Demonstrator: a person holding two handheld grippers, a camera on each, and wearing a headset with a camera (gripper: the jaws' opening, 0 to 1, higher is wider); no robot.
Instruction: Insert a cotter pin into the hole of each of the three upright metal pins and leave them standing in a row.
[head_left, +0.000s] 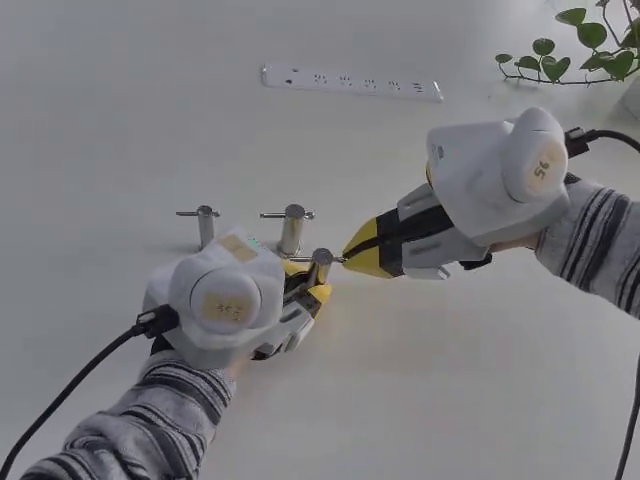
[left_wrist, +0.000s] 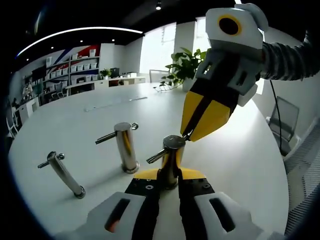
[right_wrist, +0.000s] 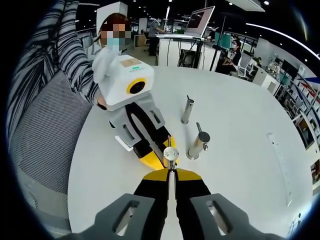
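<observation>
**A:** Cotter pin (left_wrist: 156, 157) number three, where is it?

**B:** Threaded through the hole near the top of the nearest metal pin (left_wrist: 170, 159). One end pokes out on the side away from the right gripper (right_wrist: 171, 173). The other end is pinched between that gripper's fingers (right_wrist: 156, 176), which are nearly closed on it.

**A:** And the metal pin itself?

**B:** Upright on the table (head_left: 450, 380), its lower part clamped between the left gripper's (left_wrist: 170, 175) fingers (left_wrist: 144, 174), set narrow around it. The middle pin (left_wrist: 125, 149) stands near and the far pin (left_wrist: 64, 174) beyond, each carrying its own cotter pin.

**A:** What could spoil it?

**B:** I'd say retreating with the right fingers closed would drag the cotter pin back out. A sideways tug could lever the metal pin over once the left grip loosens, and the middle pin is close enough to be knocked. Also, the nearest metal pin sits a little forward of the other two, so the row may end crooked.
</observation>
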